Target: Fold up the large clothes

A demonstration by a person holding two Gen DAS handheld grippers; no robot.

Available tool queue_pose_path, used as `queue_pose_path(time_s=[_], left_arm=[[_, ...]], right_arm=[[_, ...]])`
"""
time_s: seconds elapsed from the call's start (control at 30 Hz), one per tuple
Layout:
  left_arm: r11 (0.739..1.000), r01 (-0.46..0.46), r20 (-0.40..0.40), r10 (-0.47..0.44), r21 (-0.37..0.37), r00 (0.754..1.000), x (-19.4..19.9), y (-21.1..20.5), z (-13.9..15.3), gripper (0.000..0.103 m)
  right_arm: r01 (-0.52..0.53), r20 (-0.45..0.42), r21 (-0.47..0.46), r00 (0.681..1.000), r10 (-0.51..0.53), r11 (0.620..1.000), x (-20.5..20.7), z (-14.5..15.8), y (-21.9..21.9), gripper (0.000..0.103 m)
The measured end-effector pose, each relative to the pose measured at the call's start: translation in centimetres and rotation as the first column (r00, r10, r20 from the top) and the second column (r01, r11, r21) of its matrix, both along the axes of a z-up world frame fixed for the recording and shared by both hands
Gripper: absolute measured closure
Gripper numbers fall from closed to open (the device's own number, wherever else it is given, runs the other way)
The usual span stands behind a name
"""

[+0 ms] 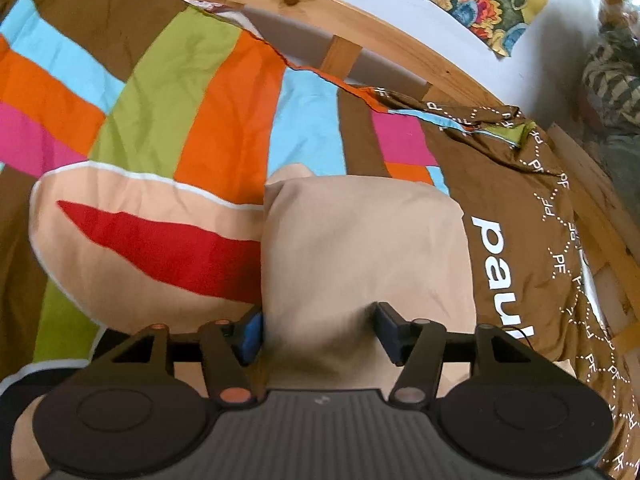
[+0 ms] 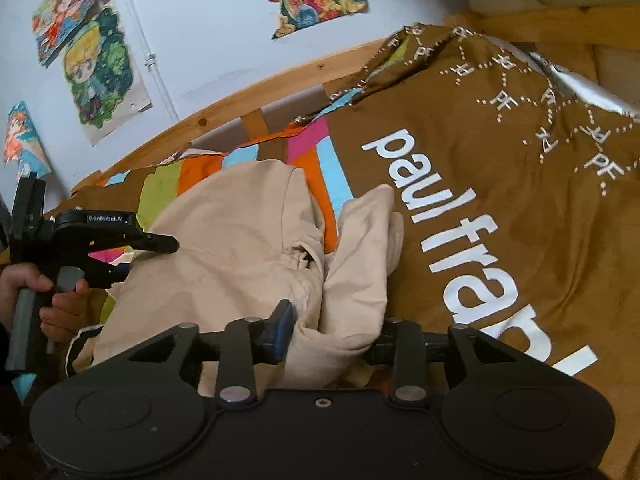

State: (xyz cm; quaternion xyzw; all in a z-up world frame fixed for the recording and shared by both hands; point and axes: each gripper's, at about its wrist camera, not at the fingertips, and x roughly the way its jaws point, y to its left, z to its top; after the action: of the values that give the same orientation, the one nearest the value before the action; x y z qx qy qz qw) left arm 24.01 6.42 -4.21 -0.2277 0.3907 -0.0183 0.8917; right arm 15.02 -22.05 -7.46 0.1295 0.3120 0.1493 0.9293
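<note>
Both grippers, left (image 1: 316,332) open over and right (image 2: 332,332) clamped on the beige garment (image 2: 224,232), barely started folding, still bunched up.

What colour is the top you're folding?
Beige garment, plain; clearest in the right wrist view.

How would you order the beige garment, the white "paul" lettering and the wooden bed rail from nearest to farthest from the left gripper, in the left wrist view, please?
From the left gripper:
1. Beige garment: between its fingers.
2. White "paul" lettering: to the right, on the brown cover.
3. Wooden bed rail: far side, along the wall.
</note>
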Motion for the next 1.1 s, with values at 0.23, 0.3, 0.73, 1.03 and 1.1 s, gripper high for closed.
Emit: queue_pose_path(time_s=[0.23,0.3,0.73,1.03,1.1], left_arm=[[0.999,-0.018,0.015,0.017,0.038,1.0,-3.6,-0.3,2.1,0.016],[0.998,-0.02,0.017,0.019,0.064,1.0,-4.8,-0.8,3.1,0.013],[0.986,-0.009,0.154,-0.017,0.164,0.988,-16.4,-3.9,10.1,0.001],[0.967,-0.095,0.246,0.035,0.237,0.969,-25.4,-4.6,11.3,0.001],[0.962,-0.102,0.258,0.034,0.254,0.966,-27.1,-4.9,10.7,0.001]], right_arm=[[-0.01,0.062,-0.086,0.998,0.015,0.996,-1.7,1.3,0.0,0.04],[0.001,0.085,-0.078,0.996,0.005,0.997,-2.3,1.9,-0.4,0.036],[-0.015,0.294,-0.098,0.955,0.043,0.995,-9.2,9.0,0.3,0.002],[-0.017,0.345,-0.109,0.937,0.054,0.994,-13.9,11.6,0.6,0.001],[-0.008,0.332,-0.103,0.942,0.042,0.995,-14.8,11.5,0.4,0.001]])
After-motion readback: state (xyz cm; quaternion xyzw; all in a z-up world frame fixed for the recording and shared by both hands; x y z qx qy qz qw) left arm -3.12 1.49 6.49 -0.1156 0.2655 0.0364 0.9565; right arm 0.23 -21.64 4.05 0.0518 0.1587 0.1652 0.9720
